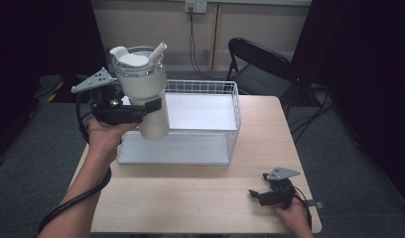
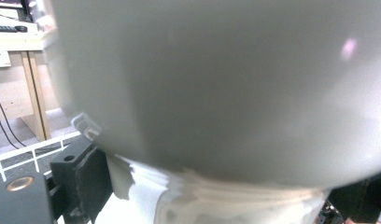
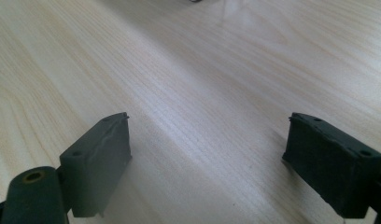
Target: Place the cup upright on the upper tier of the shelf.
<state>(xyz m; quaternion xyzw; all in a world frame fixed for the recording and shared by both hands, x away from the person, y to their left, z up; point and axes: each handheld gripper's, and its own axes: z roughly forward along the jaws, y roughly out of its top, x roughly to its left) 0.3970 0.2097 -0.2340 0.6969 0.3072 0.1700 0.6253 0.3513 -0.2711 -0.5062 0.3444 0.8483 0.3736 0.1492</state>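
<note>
The left tongs (image 1: 150,106) clench a tall cream tumbler (image 1: 145,94) around its narrower lower body, holding it upright in the air above the near left corner of a wire basket (image 1: 225,148). The tumbler has a smooth, matt, rounded wall that steps in towards a slimmer base; its top carries a clear plastic lid with a white insert, and a pale straw (image 1: 159,50) pokes out at a slant. In the left gripper view the tumbler's wall (image 2: 226,84) looms close and blurred, a soft grey curve, with one black jaw pad (image 2: 81,179) pressed at its left flank and the stepped base below.

The basket is made of thin white wire in a grid, rectangular, with low walls and a flat pale floor; it sits on the far half of the tabletop (image 1: 200,198), its right wall near the right edge. The tabletop is light wood laminate with a fine straight grain and rounded corners.

The right tongs (image 1: 253,194) rest low at the near right corner, jaws spread wide with nothing between them; in the right gripper view the two blocky black rubber pads (image 3: 97,163) stand well apart over bare wood.

The near half of the tabletop lies free between the two hands. A black folding chair (image 1: 260,64) stands beyond the far right corner, well apart from the basket.
</note>
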